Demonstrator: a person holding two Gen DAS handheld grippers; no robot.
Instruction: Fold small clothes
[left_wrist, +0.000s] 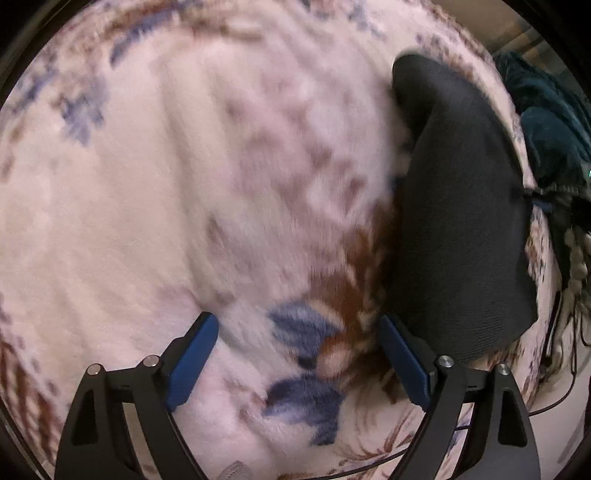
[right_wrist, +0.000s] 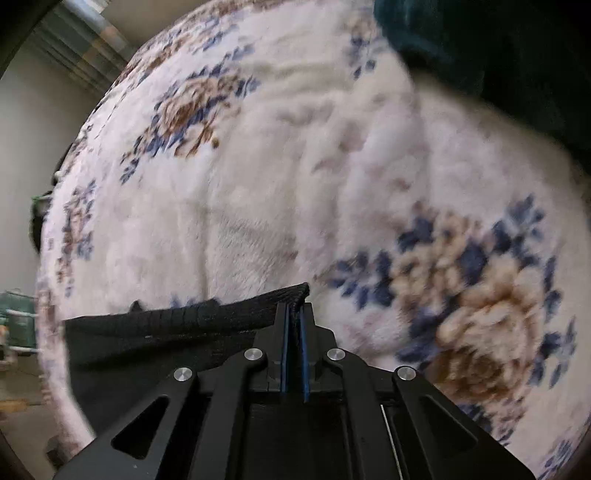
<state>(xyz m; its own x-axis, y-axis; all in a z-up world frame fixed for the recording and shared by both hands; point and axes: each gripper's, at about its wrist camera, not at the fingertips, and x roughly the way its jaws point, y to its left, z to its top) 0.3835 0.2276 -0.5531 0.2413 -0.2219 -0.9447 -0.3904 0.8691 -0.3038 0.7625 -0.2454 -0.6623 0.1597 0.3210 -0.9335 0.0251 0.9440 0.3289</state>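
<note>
A small black knit garment (left_wrist: 461, 206) hangs lifted above a white fleece blanket (left_wrist: 184, 184) with blue and brown flowers. In the left wrist view it is at the right, just beyond my right-hand finger. My left gripper (left_wrist: 295, 332) is open and empty, close over the blanket. My right gripper (right_wrist: 294, 310) is shut on a corner of the black garment (right_wrist: 177, 325), which trails off to the left and down over the blanket (right_wrist: 258, 184). Both views are blurred by motion.
A dark teal cloth (left_wrist: 550, 133) lies at the blanket's right edge, with braided cords (left_wrist: 576, 258) beside it. It also shows in the right wrist view (right_wrist: 480, 44) at the top right. Floor and a wall show past the blanket's left edge (right_wrist: 22, 147).
</note>
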